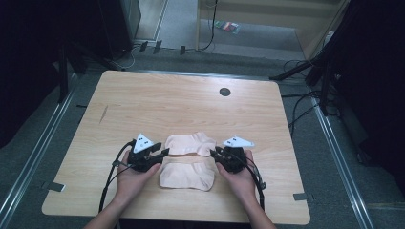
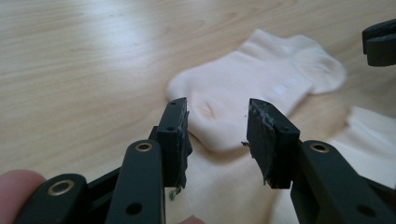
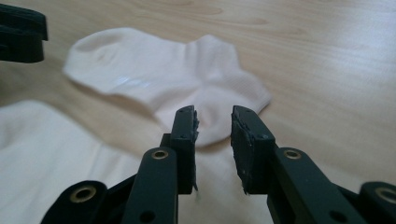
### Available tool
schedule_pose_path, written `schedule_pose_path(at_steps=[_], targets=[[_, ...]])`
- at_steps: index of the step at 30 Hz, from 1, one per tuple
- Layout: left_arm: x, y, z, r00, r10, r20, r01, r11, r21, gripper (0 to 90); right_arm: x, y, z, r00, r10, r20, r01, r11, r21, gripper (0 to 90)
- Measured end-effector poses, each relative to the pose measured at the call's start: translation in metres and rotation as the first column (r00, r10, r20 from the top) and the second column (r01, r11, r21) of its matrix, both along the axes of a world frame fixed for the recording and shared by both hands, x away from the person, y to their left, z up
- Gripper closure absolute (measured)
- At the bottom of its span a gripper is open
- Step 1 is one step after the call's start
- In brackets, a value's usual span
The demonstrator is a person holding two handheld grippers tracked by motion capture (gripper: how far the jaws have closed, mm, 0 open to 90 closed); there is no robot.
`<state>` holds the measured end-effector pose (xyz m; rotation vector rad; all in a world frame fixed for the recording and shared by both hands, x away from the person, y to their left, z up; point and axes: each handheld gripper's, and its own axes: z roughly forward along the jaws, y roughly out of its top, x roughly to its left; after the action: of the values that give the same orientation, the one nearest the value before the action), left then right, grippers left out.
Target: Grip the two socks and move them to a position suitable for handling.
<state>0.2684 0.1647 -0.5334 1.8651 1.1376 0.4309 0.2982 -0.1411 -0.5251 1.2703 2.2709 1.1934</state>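
the table (image 1: 143,100) is a light wood-grain top with rounded corners, taking up the middle of the frame; there's a small dark round hole (image 1: 225,91) in it, upper centre-right, plus a short dark scuff mark (image 1: 103,113) toward its left side; grey carpet floor (image 1: 267,40) all around it; metal rails (image 1: 28,162) run diagonally down the lower left and lower right; black stands and loose cables (image 1: 305,71) sit at upper right; a dark cabinet (image 1: 119,24) sits upper left; some small colourful thing (image 1: 227,26) is lying on the floor at top centre, too small to tell what it is
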Motion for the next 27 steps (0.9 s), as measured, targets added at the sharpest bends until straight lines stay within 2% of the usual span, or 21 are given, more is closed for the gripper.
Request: schedule_pose_path(at_steps=[4, 6, 9, 10, 12, 14, 18, 21, 23, 24, 25, 27], targets=[[-0.020, 0.004, 0.001, 0.9983, -0.036, -0.046, 0.034, 0.9984, -0.046, 61.9, -0.025, -0.004, -0.001, 0.9989, 0.021, -0.041, -0.019, 0.999, 0.044, 69.5], [-0.029, 0.004, 0.000, 0.9965, -0.046, -0.069, 0.043, 0.9978, -0.051, 61.9, -0.033, -0.004, -0.003, 0.9976, 0.020, -0.066, -0.016, 0.998, 0.059, 68.2], [-0.038, 0.001, -0.005, 0.9937, -0.068, -0.089, 0.068, 0.9977, -0.007, 64.2, -0.041, -0.002, -0.009, 0.9959, 0.032, -0.085, -0.028, 0.998, 0.051, 69.0], [-0.040, -0.003, -0.008, 0.9936, -0.067, -0.091, 0.070, 0.9970, 0.033, 66.6, -0.041, -0.001, -0.011, 0.9953, 0.036, -0.090, -0.032, 0.998, 0.045, 70.6], [-0.039, -0.007, -0.010, 0.9927, -0.068, -0.099, 0.074, 0.9956, 0.058, 76.5, -0.043, 0.001, -0.015, 0.9942, 0.040, -0.100, -0.038, 0.999, 0.023, 77.0], [-0.038, -0.009, -0.011, 0.9932, -0.066, -0.096, 0.072, 0.9952, 0.066, 87.2, -0.046, 0.003, -0.017, 0.9917, 0.067, -0.110, -0.065, 0.998, 0.015, 88.2], [-0.037, -0.010, -0.010, 0.9959, -0.048, -0.078, 0.055, 0.9941, 0.094, 89.4, -0.050, 0.002, -0.015, 0.9953, 0.053, -0.081, -0.056, 0.998, -0.039, 90.0], [-0.039, -0.013, -0.010, 0.9969, -0.047, -0.063, 0.054, 0.9910, 0.122, 89.5, -0.051, -0.001, -0.016, 0.9968, 0.046, -0.065, -0.050, 0.997, -0.058, 90.0], [-0.039, -0.016, -0.012, 0.9963, -0.056, -0.065, 0.064, 0.9903, 0.123, 89.4, -0.051, -0.001, -0.016, 0.9983, 0.031, -0.048, -0.035, 0.996, -0.078, 90.0], [-0.039, -0.016, -0.013, 0.9962, -0.060, -0.062, 0.067, 0.9907, 0.118, 88.6, -0.050, -0.001, -0.015, 0.9981, 0.026, -0.055, -0.030, 0.998, -0.063, 90.0], [-0.039, -0.015, -0.013, 0.9956, -0.071, -0.061, 0.076, 0.9930, 0.090, 84.9, -0.048, -0.002, -0.015, 0.9977, 0.033, -0.059, -0.035, 0.998, -0.046, 88.4], [-0.036, -0.012, -0.011, 0.9953, -0.070, -0.067, 0.073, 0.9963, 0.045, 62.7, -0.045, -0.003, -0.011, 0.9974, 0.037, -0.062, -0.037, 0.999, 0.003, 68.4]])
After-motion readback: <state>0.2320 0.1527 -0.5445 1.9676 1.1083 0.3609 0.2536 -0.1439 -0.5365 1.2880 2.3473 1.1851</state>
